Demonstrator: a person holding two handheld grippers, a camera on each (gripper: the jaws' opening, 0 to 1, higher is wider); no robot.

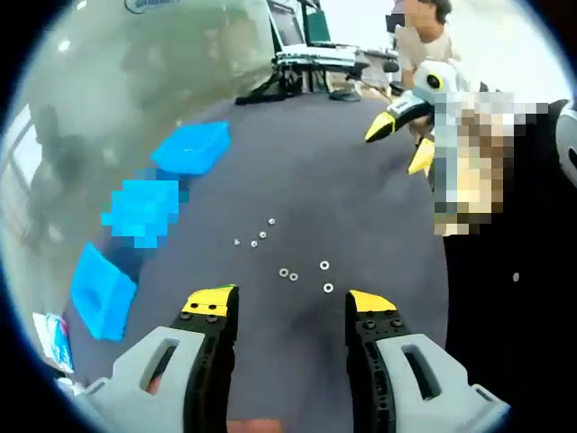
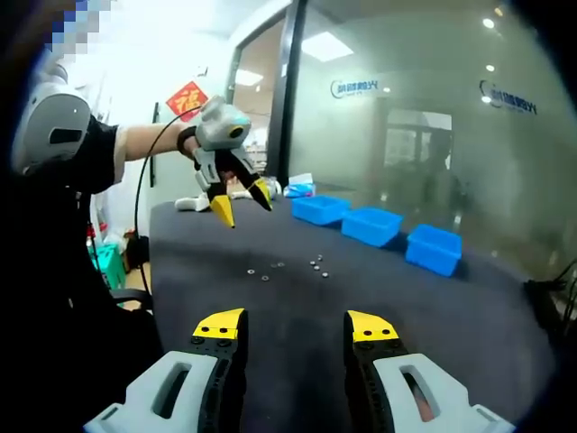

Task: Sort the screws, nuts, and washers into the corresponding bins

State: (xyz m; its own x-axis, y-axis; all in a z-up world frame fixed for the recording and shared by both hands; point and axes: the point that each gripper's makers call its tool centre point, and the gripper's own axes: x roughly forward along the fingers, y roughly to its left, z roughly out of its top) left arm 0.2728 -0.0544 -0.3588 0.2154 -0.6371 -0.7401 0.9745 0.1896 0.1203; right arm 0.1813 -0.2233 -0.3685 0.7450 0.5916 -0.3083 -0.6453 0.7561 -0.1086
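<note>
Left gripper (image 1: 291, 307) jaws wide, empty, low over table (image 1: 361, 198); right gripper (image 2: 296, 329) jaws wide, empty | washers (image 1: 306, 273) and smaller bits (image 1: 257, 234) loose mid-table; bins (image 2: 374, 225) well apart | likely tiny, light, hard, slippery; pinch one at its rim

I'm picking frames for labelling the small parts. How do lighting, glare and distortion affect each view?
Left gripper view: even light, washers small but distinct on the dark table; fisheye bends the blue bins, one under mosaic. Right gripper view: bright backlight washes out the upper left, the glass wall reflects ceiling lights, and the parts are mere specks.
</note>
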